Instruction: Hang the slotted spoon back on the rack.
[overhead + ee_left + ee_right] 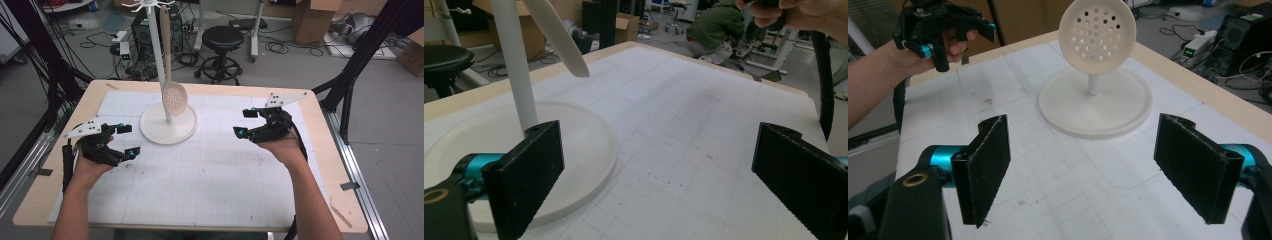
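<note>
Both hand-held grippers open over the worktop, slotted spoon hanging on its stand.

The left hand-held gripper and right hand-held gripper stand with jaws spread and empty, one on each side of the stand. The slotted spoon hangs from a top hook, bowl down, just above the round base. Judged light, rigid and smooth; grip the flat handle above the perforated bowl. The stand's post sits close behind the handle and obstructs one jaw. The worktop around is bare.

A black round stool stands on the grey floor behind the table — cables lie all around it. Brown boxes sit far back at the right. A person in a green top crouches low — far off.
</note>
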